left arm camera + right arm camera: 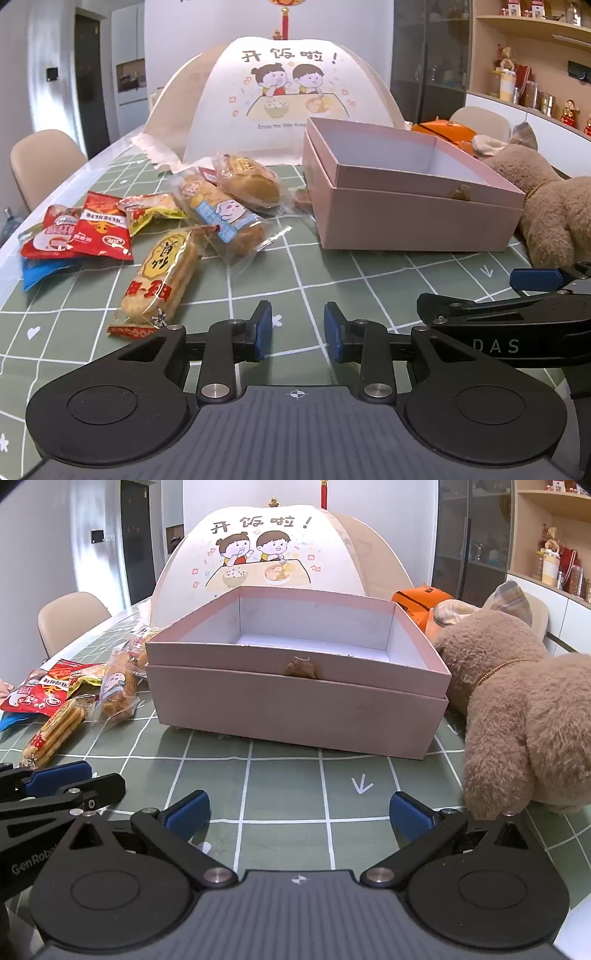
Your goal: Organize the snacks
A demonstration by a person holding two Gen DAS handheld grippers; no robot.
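Since the pink gift box [295, 701] looks empty inside, the sorting seems not yet begun: every snack packet [159, 273] lies in a heap toward the tabletop's [332, 273] left edge, just beside the box. Both the left hand-held gripper [298, 332] and right hand-held gripper [298, 814] hover released, grasping nothing. Behind the green grid cloth stand a mesh food cover [273, 96], a plush dog [524, 709] and dining-room shelves [532, 22].

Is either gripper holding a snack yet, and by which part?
No. The left gripper and right gripper are both open and empty above the green grid tablecloth.
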